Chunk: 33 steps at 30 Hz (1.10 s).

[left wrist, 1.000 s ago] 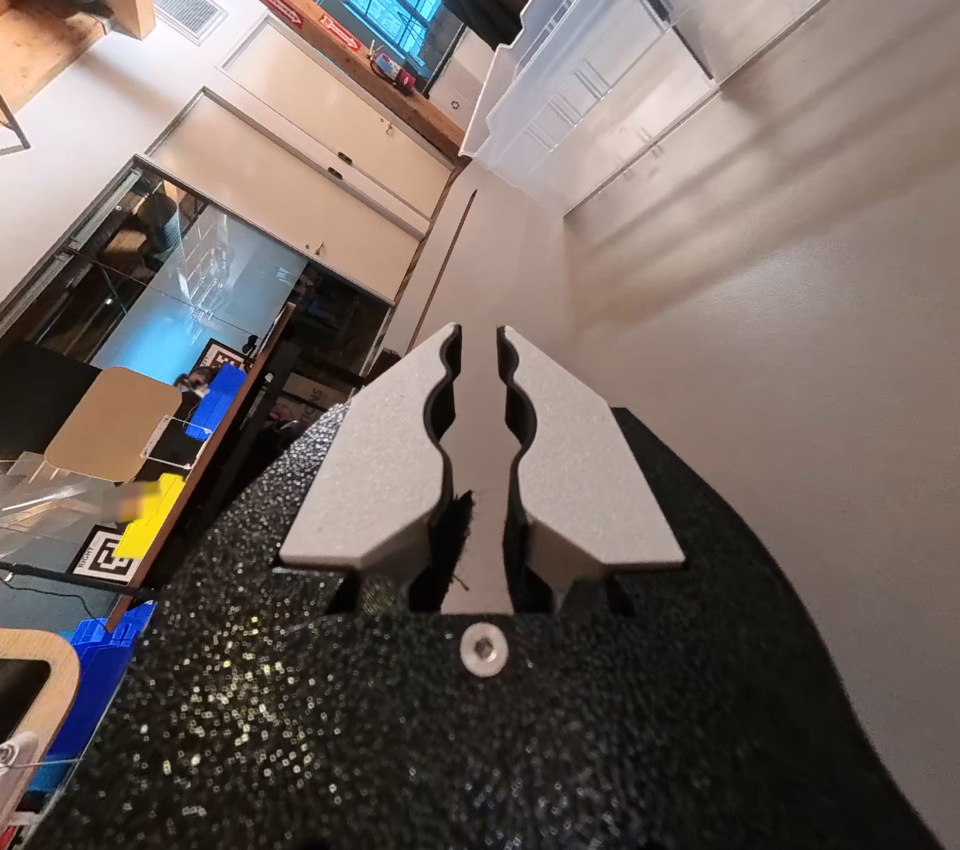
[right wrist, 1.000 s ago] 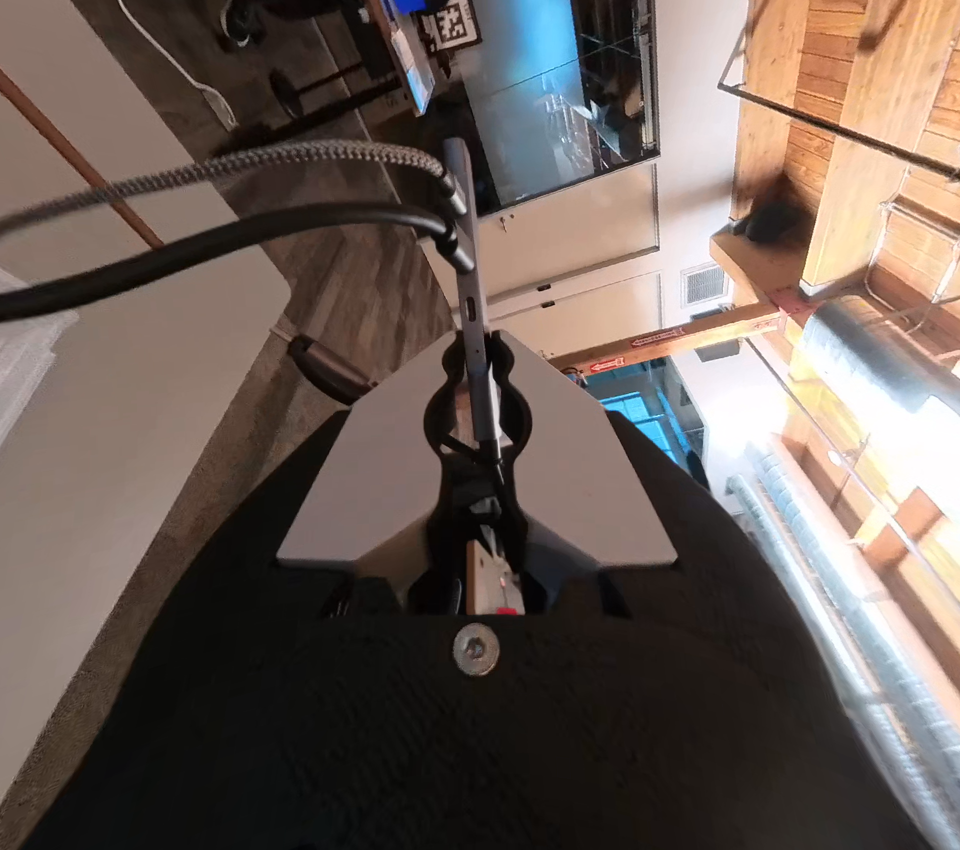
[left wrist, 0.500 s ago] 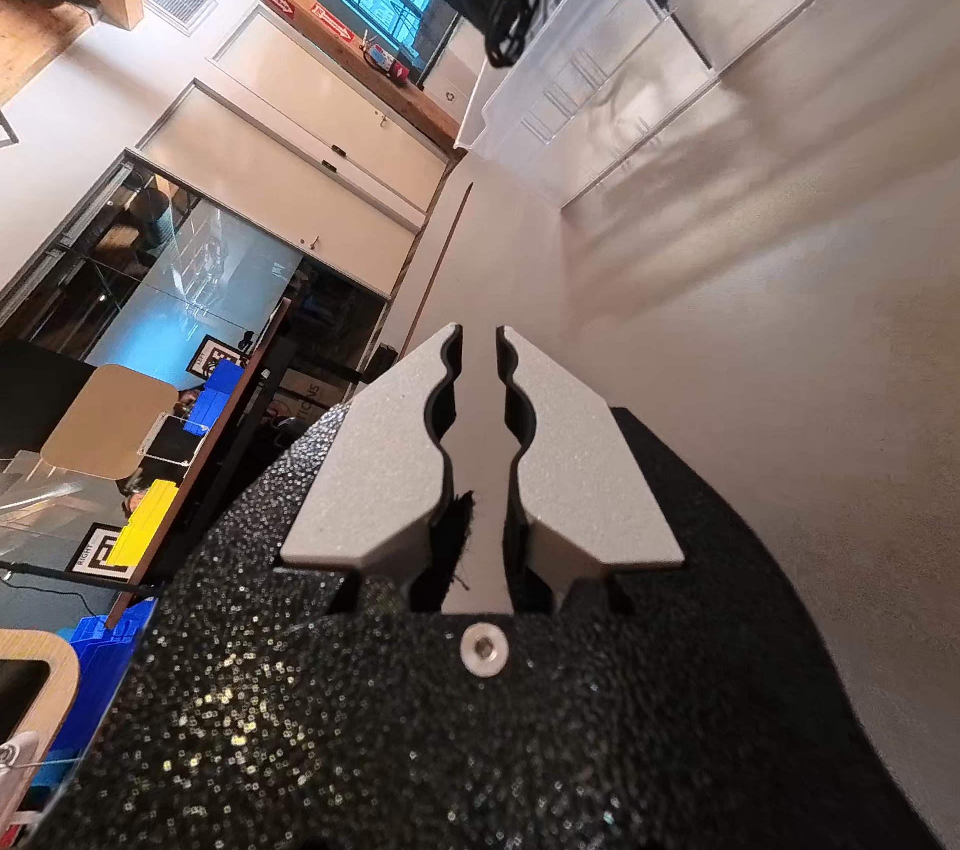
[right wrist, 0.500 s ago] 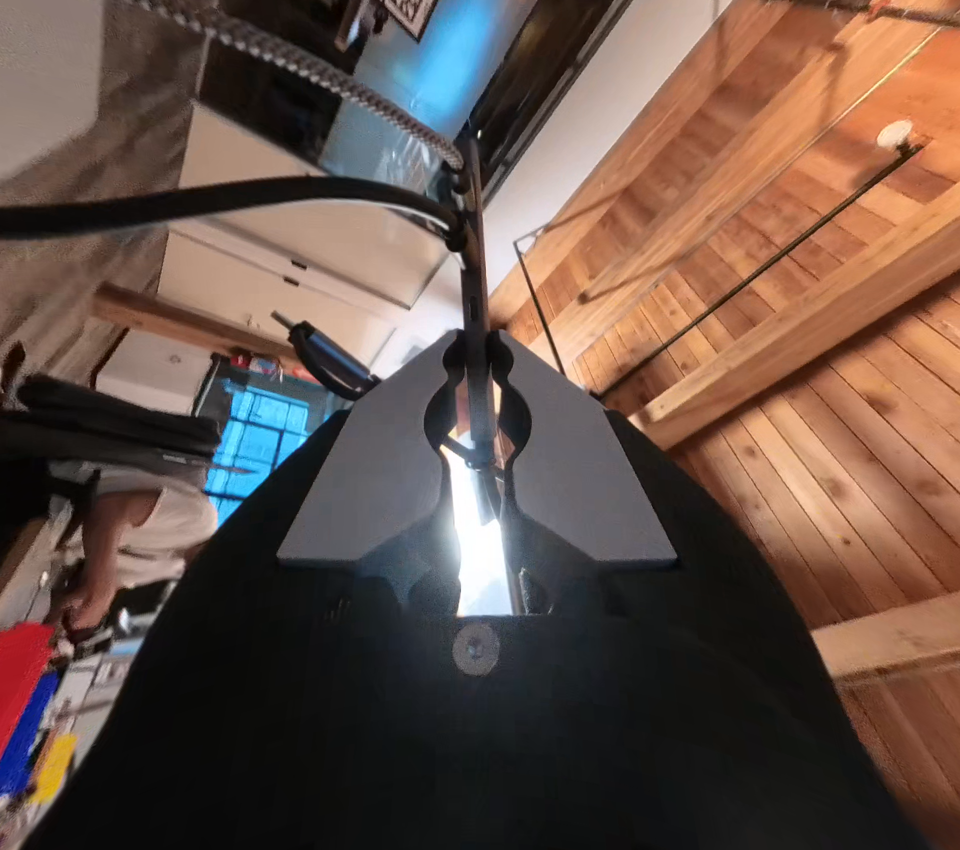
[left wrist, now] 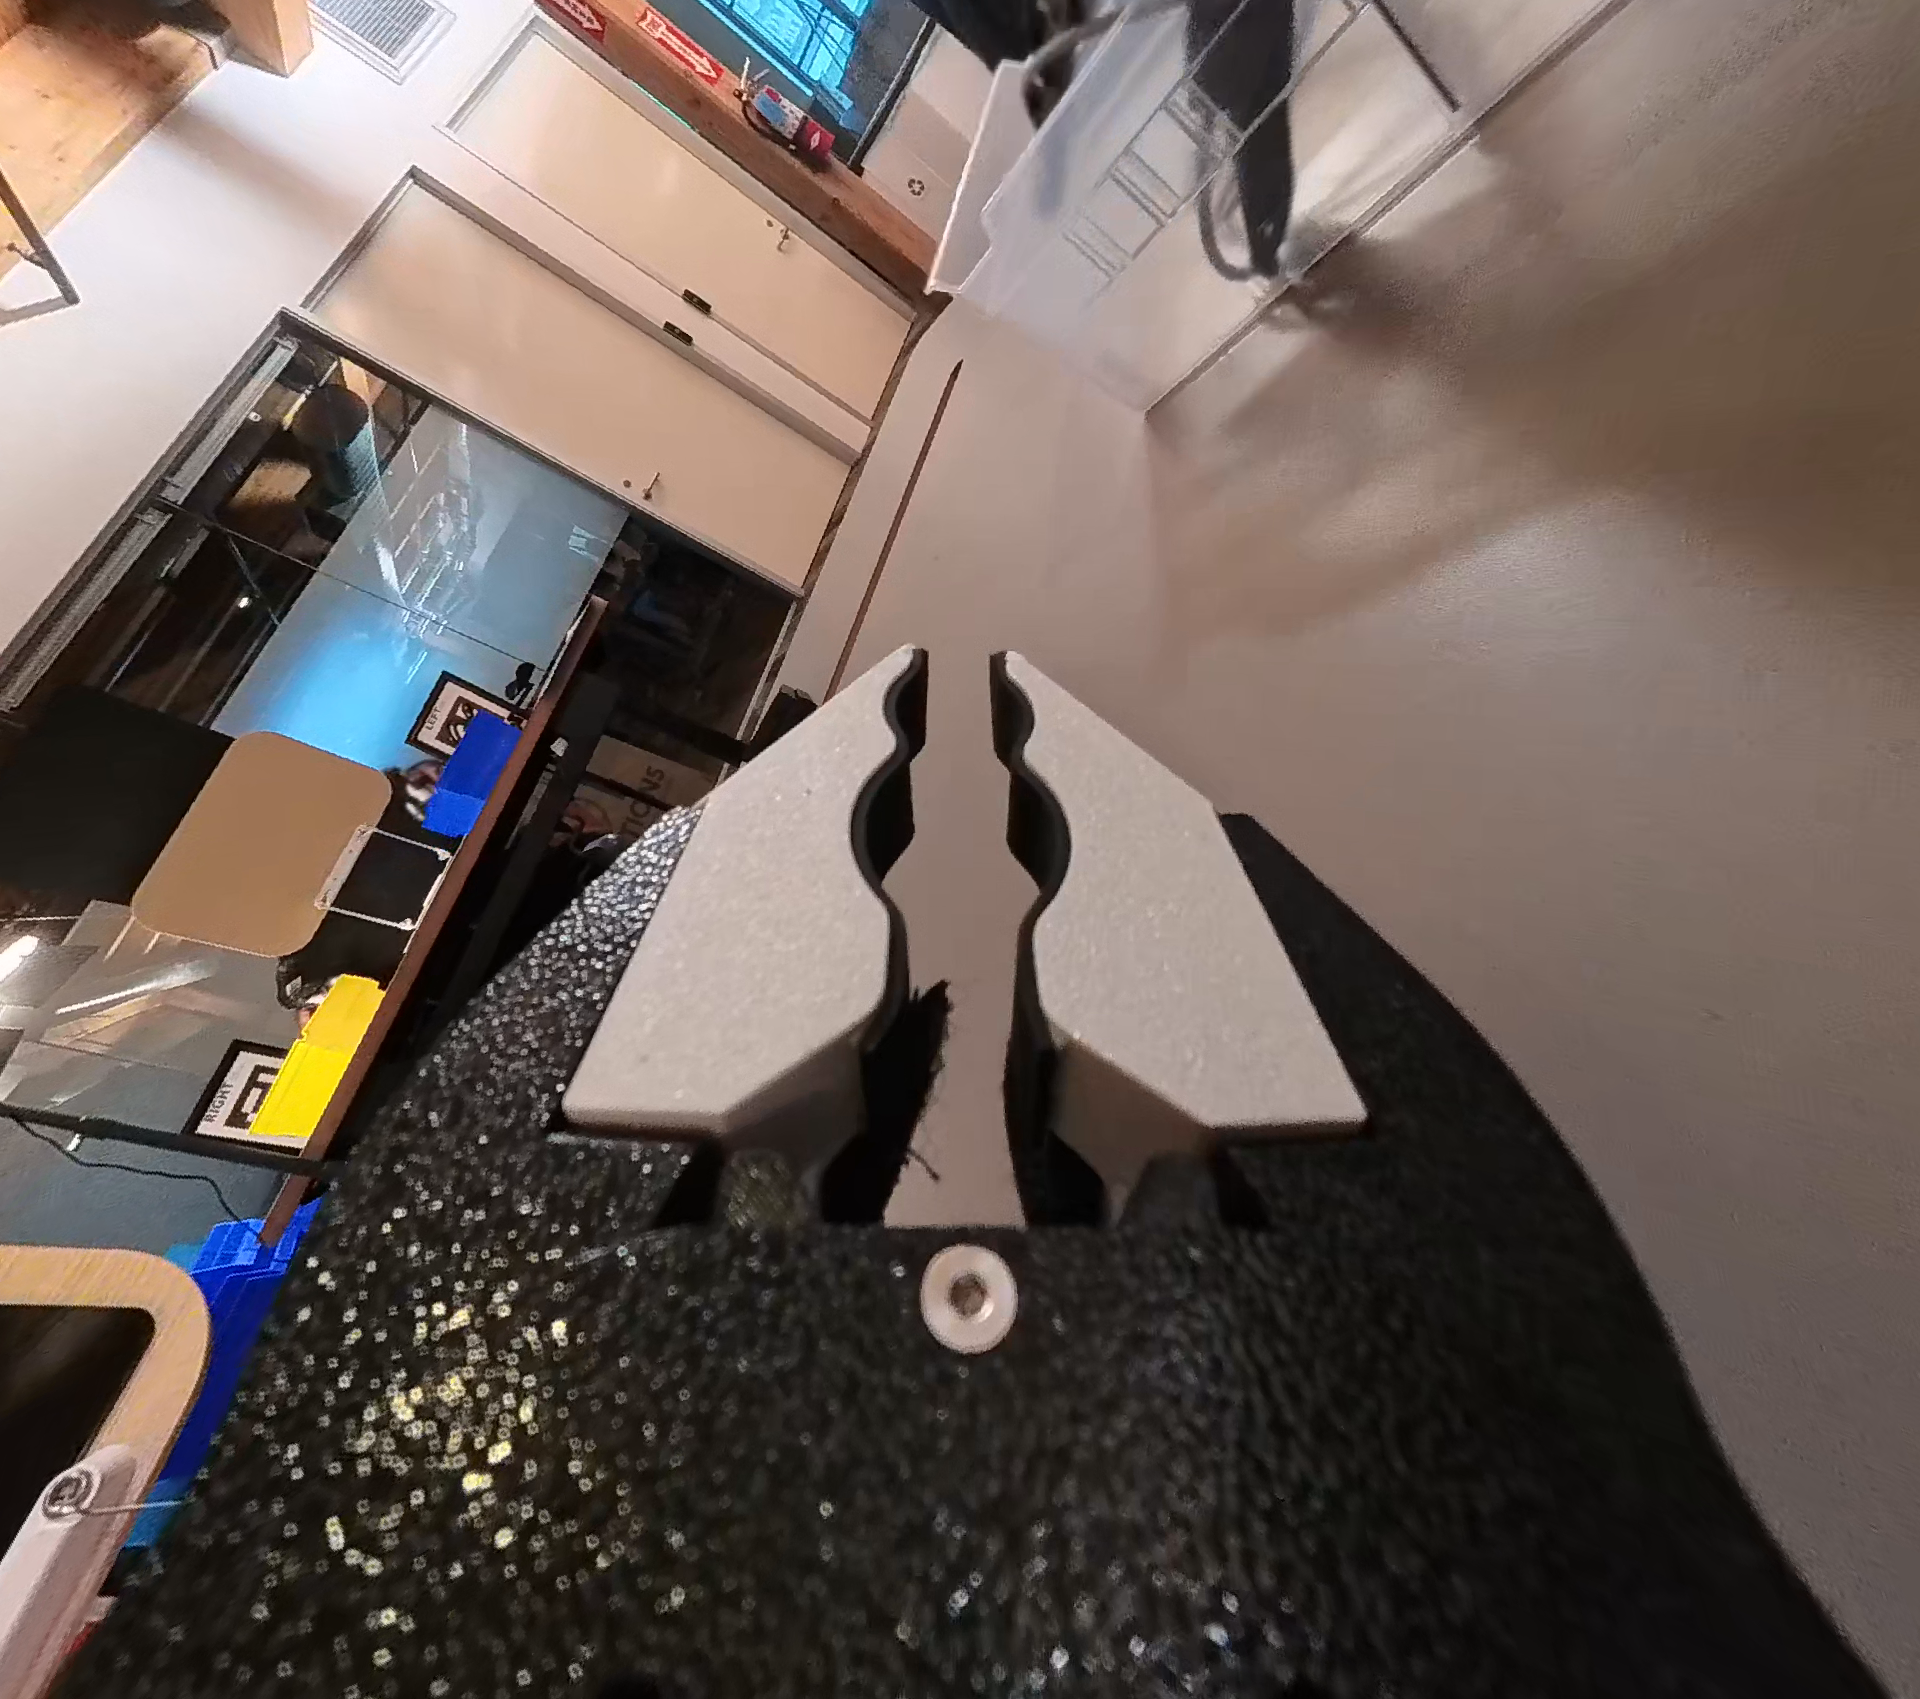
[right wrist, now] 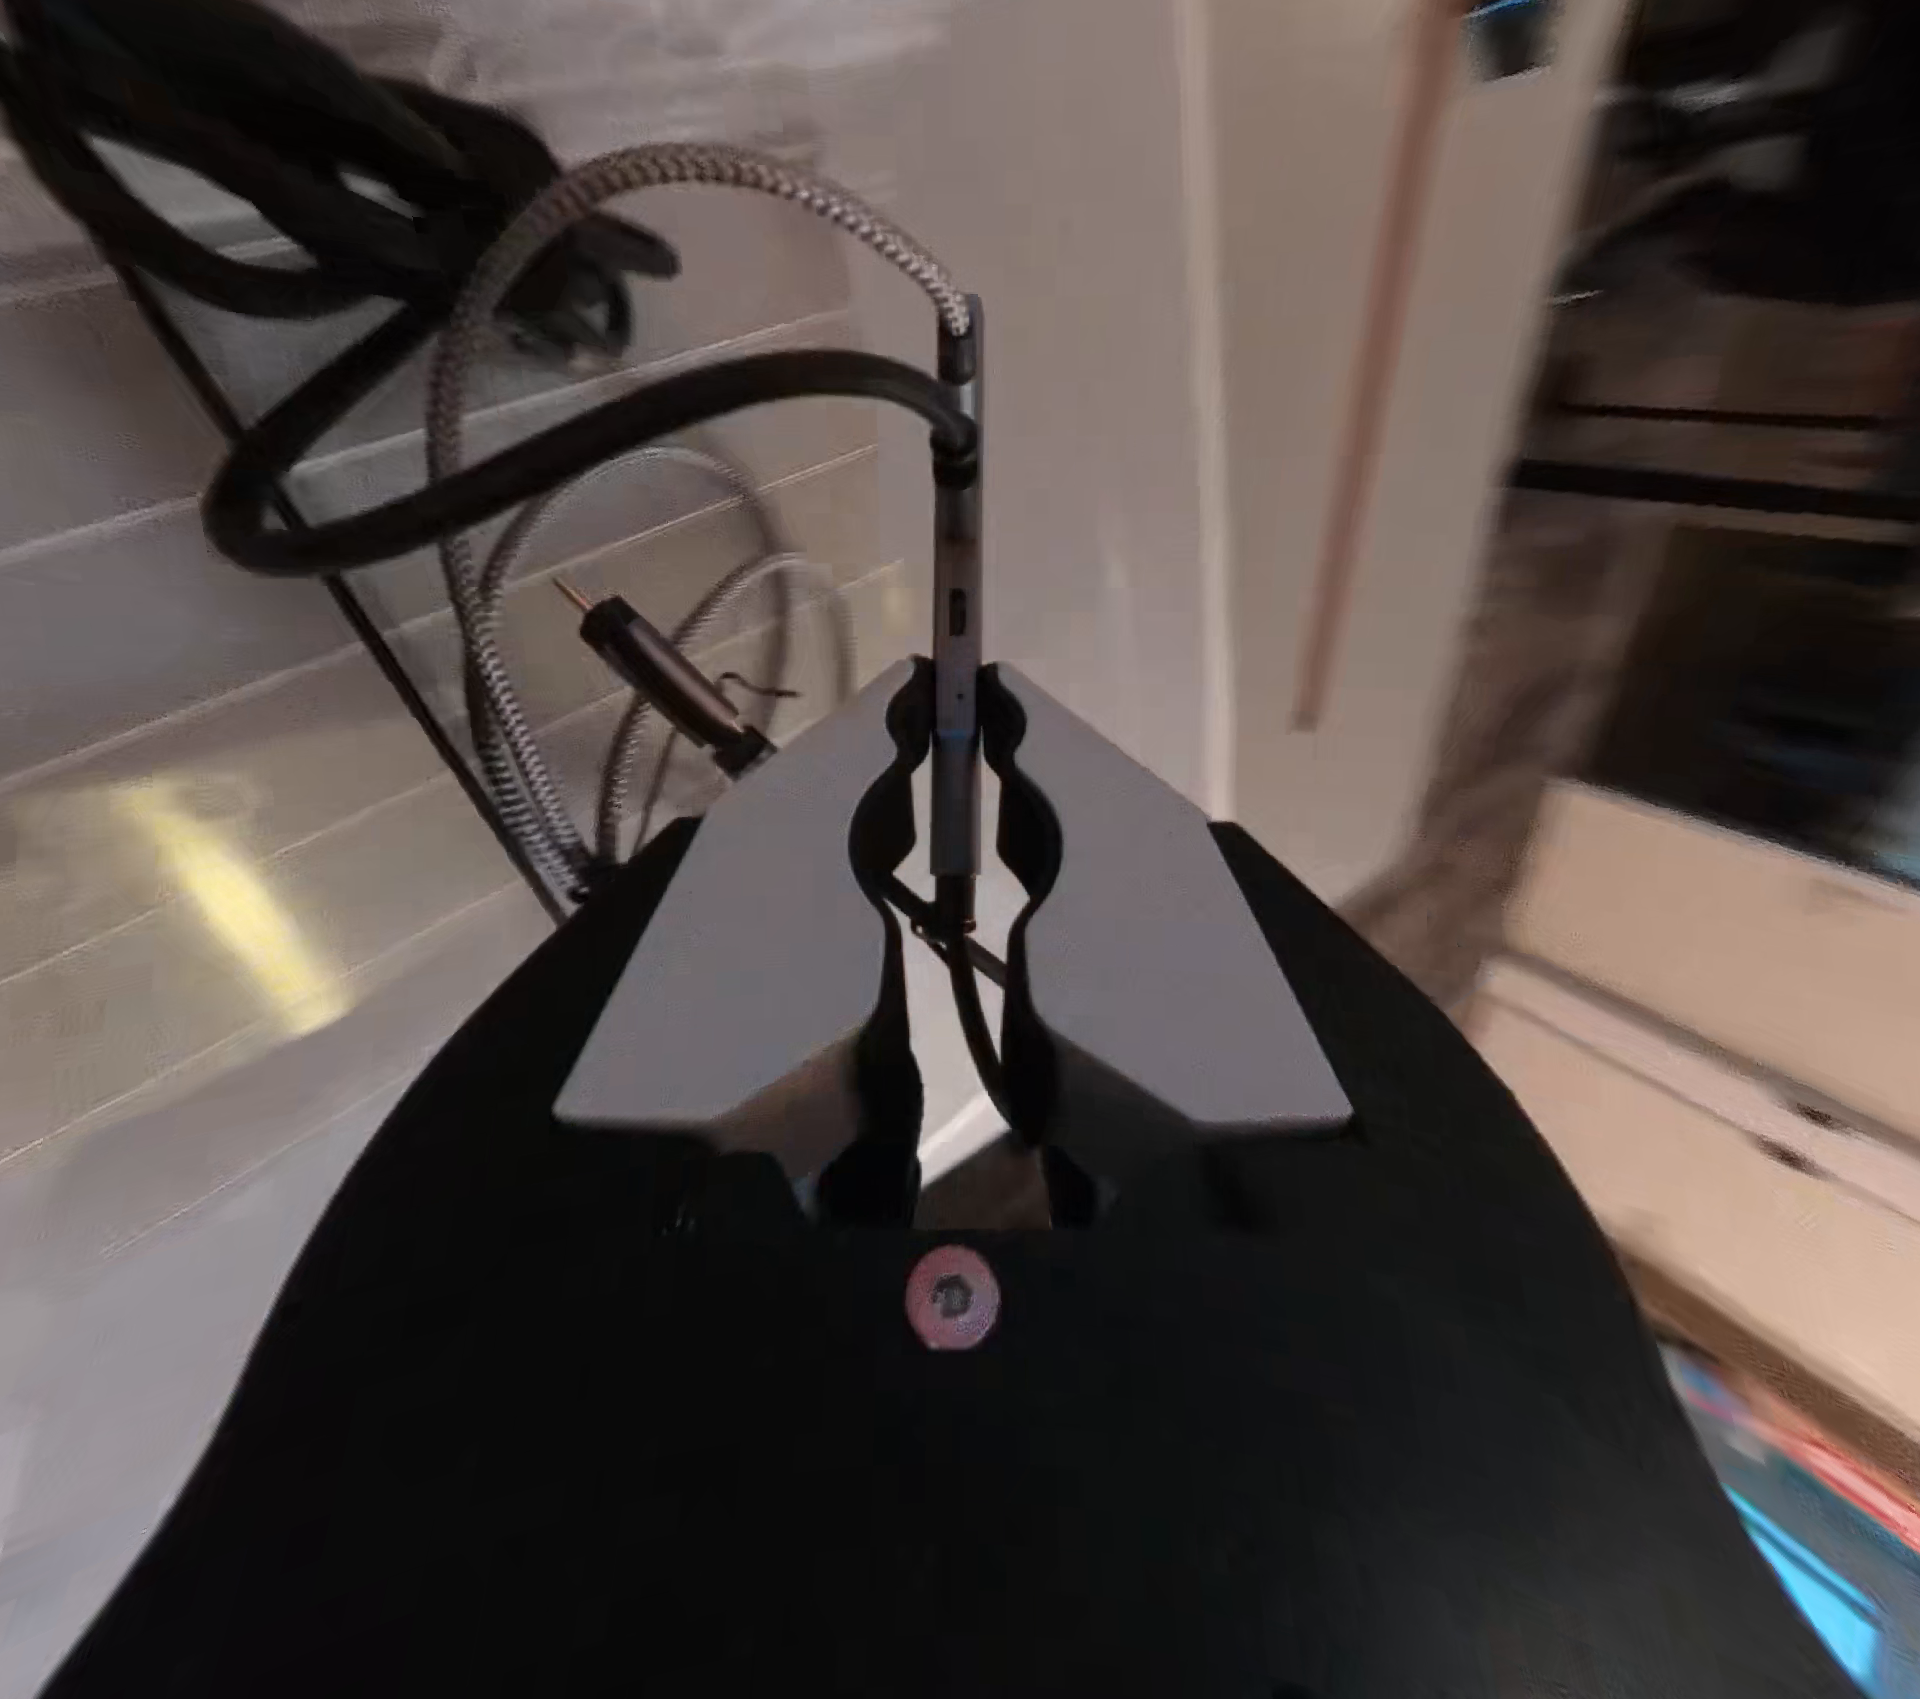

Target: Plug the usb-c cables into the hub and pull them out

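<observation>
My right gripper [right wrist: 954, 673] is shut on a slim grey hub [right wrist: 958, 569], seen edge-on and sticking out past the fingertips. A braided grey cable [right wrist: 727, 169] and a black cable [right wrist: 582, 444] are plugged in at the hub's far end. A loose dark plug [right wrist: 665, 678] hangs to the left of the fingers. My left gripper [left wrist: 958, 673] stands slightly open and empty low over the beige table [left wrist: 1558, 714]. In the left wrist view, dark cables [left wrist: 1247, 39] hang blurred over the bin at the top.
A clear plastic bin [left wrist: 1091, 215] stands on the table ahead of the left gripper; its ribbed wall [right wrist: 312, 818] fills the left of the right wrist view. A bundle of black cable [right wrist: 260, 174] lies at it. The table's edge [left wrist: 894, 506] runs on the left. One gripper's finger ends stand about 30 cm off the other's.
My right gripper has swung with the hub from pointing at the ceiling down toward the clear bin. The cables have come into the left wrist view over the bin. The left gripper has hardly moved.
</observation>
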Tool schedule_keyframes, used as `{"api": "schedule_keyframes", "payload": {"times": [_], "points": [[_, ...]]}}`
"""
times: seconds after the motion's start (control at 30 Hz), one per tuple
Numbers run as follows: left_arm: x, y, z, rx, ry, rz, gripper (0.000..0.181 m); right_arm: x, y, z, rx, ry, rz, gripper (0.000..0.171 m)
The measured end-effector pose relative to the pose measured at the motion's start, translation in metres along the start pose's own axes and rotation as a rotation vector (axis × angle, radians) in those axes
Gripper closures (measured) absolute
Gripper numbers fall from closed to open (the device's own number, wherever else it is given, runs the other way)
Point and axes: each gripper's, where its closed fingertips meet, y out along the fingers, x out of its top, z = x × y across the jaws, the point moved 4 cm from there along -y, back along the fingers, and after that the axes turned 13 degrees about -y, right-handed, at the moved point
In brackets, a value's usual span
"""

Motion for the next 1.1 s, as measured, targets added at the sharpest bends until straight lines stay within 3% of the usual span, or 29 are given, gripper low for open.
{"api": "schedule_keyframes", "payload": {"times": [0.2, 0.23, 0.33, 0.43, 0.53, 0.63, 0.7, 0.83, 0.9, 0.97, 1.1], "points": [[-0.001, 0.000, 0.000, -0.005, -0.010, 0.004, 0.172, -0.004, 0.046, 0.024, 0.392, 0.160, 0.055, 0.164], [-0.002, 0.000, 0.000, -0.006, -0.015, 0.006, 0.171, -0.005, 0.049, 0.027, 0.441, 0.190, 0.079, 0.157], [-0.005, 0.001, 0.001, -0.013, -0.048, 0.021, 0.167, -0.010, 0.039, 0.018, 0.523, 0.304, 0.153, 0.128], [-0.008, 0.005, 0.003, -0.013, -0.102, 0.041, 0.159, -0.021, 0.005, -0.008, 0.480, 0.399, 0.231, 0.127], [-0.008, 0.007, 0.002, -0.023, -0.127, 0.042, 0.157, -0.026, -0.045, -0.043, 0.315, 0.482, 0.300, 0.127], [-0.006, 0.007, 0.001, -0.026, -0.158, 0.033, 0.156, 0.006, -0.096, -0.087, -0.021, 0.613, 0.230, 0.135], [-0.006, 0.007, 0.003, -0.030, -0.196, 0.024, 0.156, 0.056, -0.123, -0.110, -0.254, 0.708, 0.031, 0.137], [-0.007, 0.004, 0.008, -0.026, -0.277, 0.005, 0.156, 0.173, -0.154, -0.116, -0.670, 0.855, -0.568, 0.145], [-0.010, 0.002, 0.013, -0.016, -0.320, 0.000, 0.156, 0.206, -0.140, -0.101, -0.849, 0.850, -0.755, 0.145], [-0.015, 0.000, 0.019, 0.000, -0.365, 0.002, 0.156, 0.216, -0.105, -0.090, -1.025, 0.835, -0.804, 0.145], [-0.019, -0.006, 0.030, 0.028, -0.446, -0.017, 0.156, 0.239, -0.018, -0.058, -1.033, 0.689, -0.855, 0.145]]}}
